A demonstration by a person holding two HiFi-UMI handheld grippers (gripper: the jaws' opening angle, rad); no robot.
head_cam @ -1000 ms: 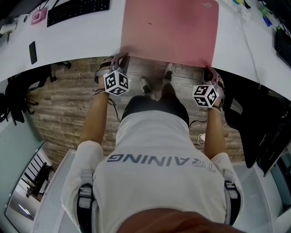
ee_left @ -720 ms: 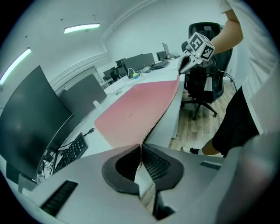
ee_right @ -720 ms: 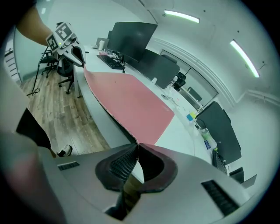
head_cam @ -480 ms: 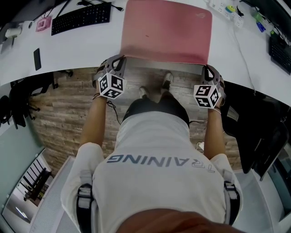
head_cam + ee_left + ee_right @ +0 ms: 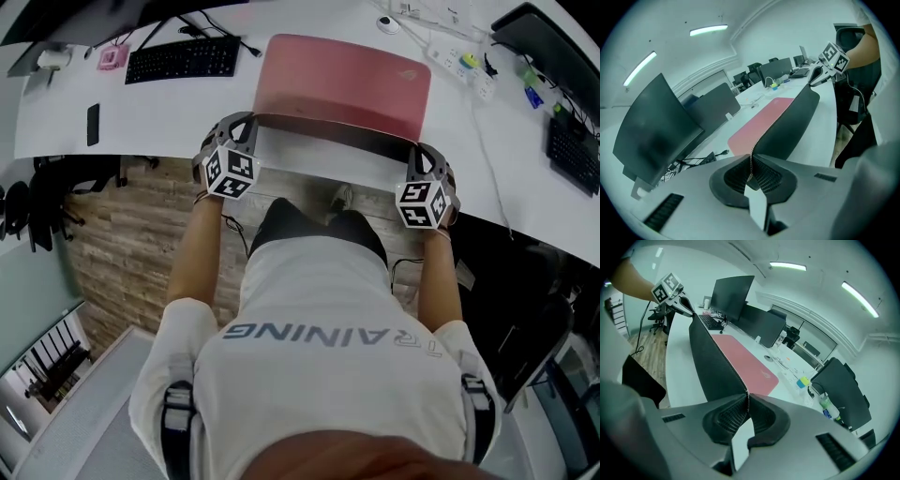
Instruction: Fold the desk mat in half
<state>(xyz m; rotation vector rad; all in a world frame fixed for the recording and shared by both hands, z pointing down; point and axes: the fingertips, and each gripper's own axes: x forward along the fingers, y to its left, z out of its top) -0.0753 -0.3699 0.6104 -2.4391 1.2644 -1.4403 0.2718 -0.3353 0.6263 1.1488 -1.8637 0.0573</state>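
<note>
The pink desk mat (image 5: 342, 80) lies on the white desk (image 5: 169, 108), its near edge raised so the black underside (image 5: 333, 129) shows. My left gripper (image 5: 247, 124) is shut on the near left corner, and my right gripper (image 5: 424, 157) is shut on the near right corner. In the left gripper view the mat's thin edge is pinched between the jaws of the left gripper (image 5: 751, 160), and the black underside (image 5: 790, 124) runs off to the right gripper (image 5: 818, 77). The right gripper view shows the same pinch in the right gripper (image 5: 746, 397), with the pink top (image 5: 747, 359) beyond.
A black keyboard (image 5: 183, 58) and a dark phone (image 5: 92, 124) lie left of the mat. A power strip with cables (image 5: 459, 64) and a second keyboard (image 5: 570, 150) are to the right. Dark monitors (image 5: 656, 133) stand along the desk's back. Below the desk edge is wooden floor (image 5: 141, 234).
Both grippers have risen and moved toward the far side of the desk, carrying the mat's near edge with them. That edge hung at the desk's rim before; its black underside now shows.
</note>
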